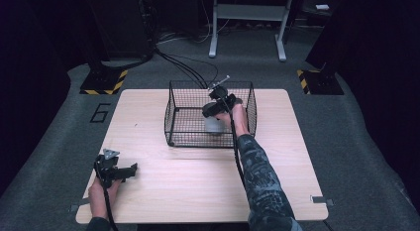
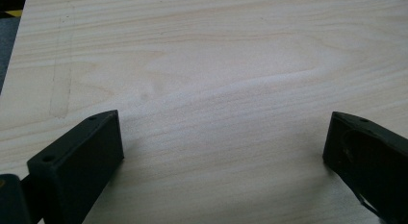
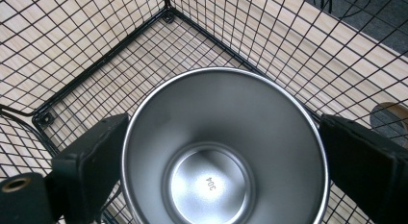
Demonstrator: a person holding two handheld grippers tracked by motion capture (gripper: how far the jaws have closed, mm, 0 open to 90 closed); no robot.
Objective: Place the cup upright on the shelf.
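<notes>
I can read "304" stamped on the inside bottom of the cup (image 3: 223, 152); on the grey floor left of the surface (image 1: 198, 186) a large "6" (image 1: 101, 112) is marked. No other writing is legible to me.

My right arm reaches forward from the bottom of the high view, the patterned sleeve (image 1: 262, 181) running up to the hand at the near-right part of the basket (image 1: 173, 112). The right gripper (image 1: 214, 111) is tipped down into the basket. In the right gripper view its jaws sit on either side of the cup, each against or just beside the outer wall near the rim, so I read it as grasping the cup. The cup stands upright, mouth up, inside the basket, towards its right half; I cannot tell whether its base rests on the wire floor or hangs just above it, since the rim hides everything below.

My left hand (image 1: 101, 191) rests at the near-left corner of the surface, the left gripper (image 1: 130, 170) lying low and pointing right. In the left gripper view (image 2: 221, 152) its jaws are spread wide with bare wood between them: released, holding nothing.

The cup's lower edge is cut off in the right gripper view, and from above the gripper covers most of it.
</notes>
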